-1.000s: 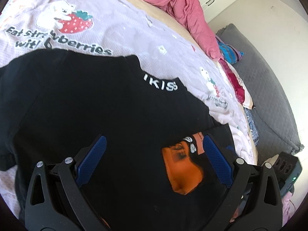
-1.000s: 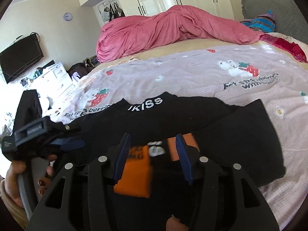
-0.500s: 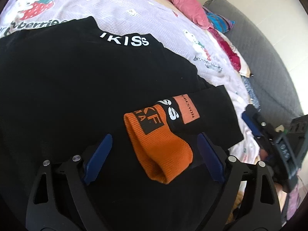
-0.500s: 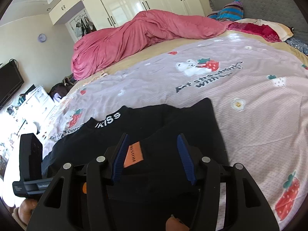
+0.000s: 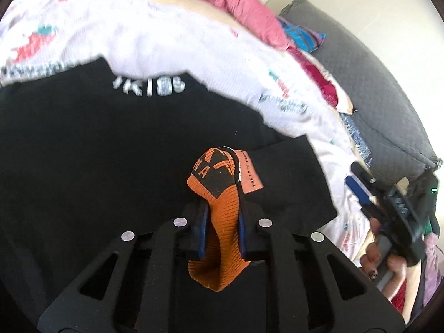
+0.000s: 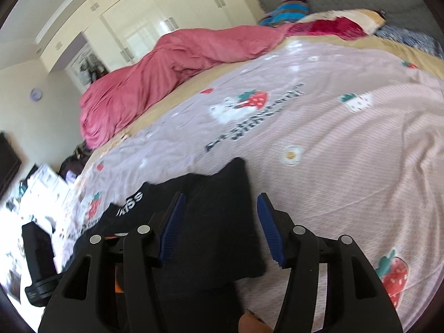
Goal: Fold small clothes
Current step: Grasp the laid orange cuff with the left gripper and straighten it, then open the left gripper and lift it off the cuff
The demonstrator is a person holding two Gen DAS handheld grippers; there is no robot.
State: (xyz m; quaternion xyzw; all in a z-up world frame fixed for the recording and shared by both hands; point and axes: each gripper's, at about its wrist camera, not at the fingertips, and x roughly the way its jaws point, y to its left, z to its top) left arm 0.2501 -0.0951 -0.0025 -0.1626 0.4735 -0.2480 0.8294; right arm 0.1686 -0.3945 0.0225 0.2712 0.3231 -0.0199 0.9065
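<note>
A black top (image 5: 111, 152) with white lettering at its collar lies flat on the strawberry-print sheet (image 5: 166, 41). Its sleeve ends in an orange cuff (image 5: 213, 177) folded onto the chest. My left gripper (image 5: 222, 208) is closing, its blue pads pressed on both sides of that cuff. My right gripper (image 6: 219, 208) is open and hovers over the black sleeve (image 6: 222, 249) near the top's right edge, with nothing pinched. It also shows far right in the left wrist view, the right gripper (image 5: 360, 191) held by a hand (image 5: 380, 249).
A pink duvet (image 6: 166, 69) is heaped along the far side of the bed. Pillows and a striped cloth (image 6: 291, 8) lie against the grey padded headboard (image 5: 374, 83). White wardrobes (image 6: 138, 14) stand behind. Bare sheet (image 6: 347, 152) stretches to the right of the top.
My left gripper went from wide open around the orange cuff to clamped on it. My right gripper swung right, off the cuff and over the sleeve's outer edge.
</note>
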